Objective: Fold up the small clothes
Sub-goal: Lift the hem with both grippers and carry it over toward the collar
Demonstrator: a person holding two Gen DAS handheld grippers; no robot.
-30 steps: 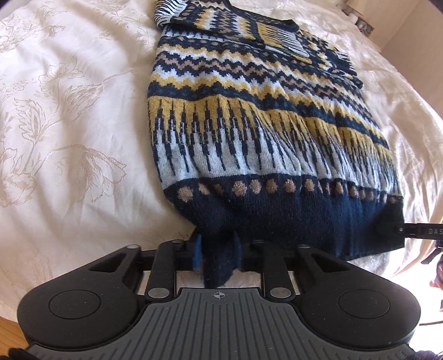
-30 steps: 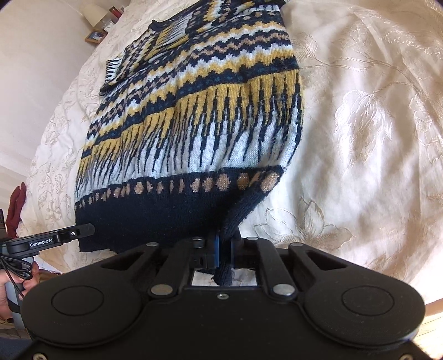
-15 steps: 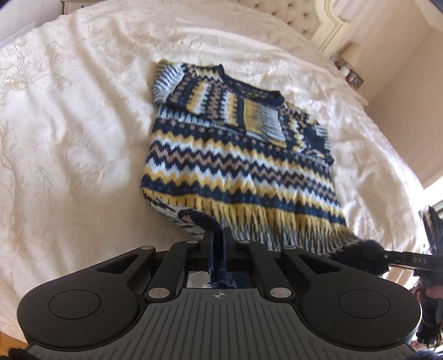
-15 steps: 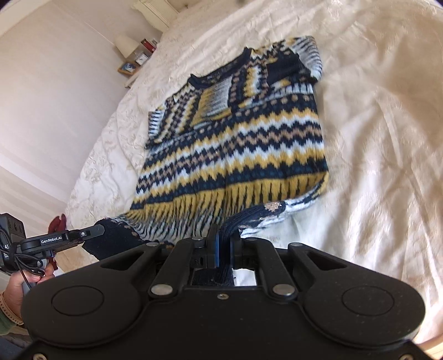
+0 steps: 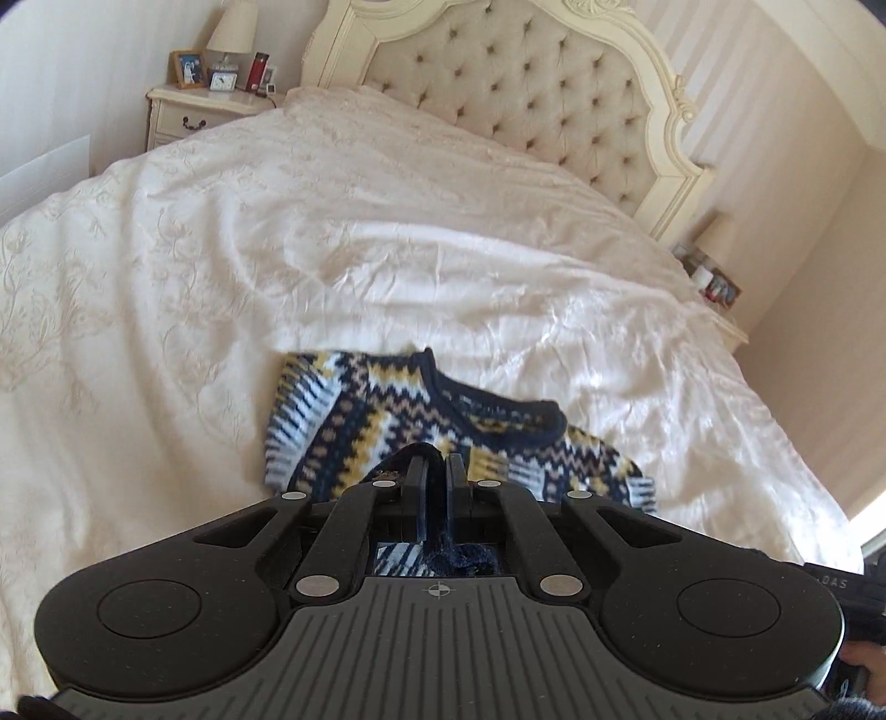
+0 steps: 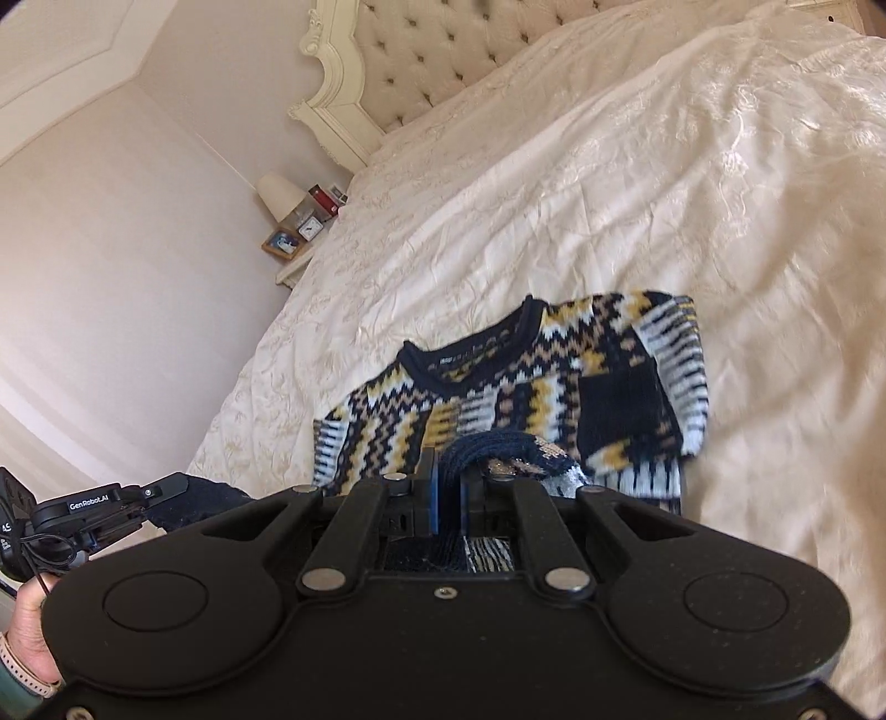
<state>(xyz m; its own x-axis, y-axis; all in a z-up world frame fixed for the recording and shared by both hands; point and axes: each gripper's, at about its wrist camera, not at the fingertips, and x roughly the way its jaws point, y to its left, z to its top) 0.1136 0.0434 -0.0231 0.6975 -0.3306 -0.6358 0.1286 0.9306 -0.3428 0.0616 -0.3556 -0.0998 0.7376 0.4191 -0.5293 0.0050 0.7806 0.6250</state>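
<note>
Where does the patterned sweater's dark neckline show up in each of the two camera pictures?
Left wrist view: the neckline sits at centre, just above the left hand-held gripper.
Right wrist view: the neckline lies at centre, above the right hand-held gripper.
Shared landmark: the tufted headboard, behind the sweater in both views.

A bed (image 5: 387, 232) was covered by a cream embroidered bedspread (image 6: 637, 183), creased across its middle. A cream tufted headboard (image 5: 515, 83) with a carved frame stood at its far end. A cream nightstand (image 5: 194, 111) beside the bed carried a lamp (image 5: 232, 30), a framed picture (image 5: 187, 69), a small clock (image 5: 223, 81) and a red item (image 5: 257, 69). A second nightstand (image 5: 731, 327) on the opposite side held small items, too blurred to identify. The walls were pale and striped.
</note>
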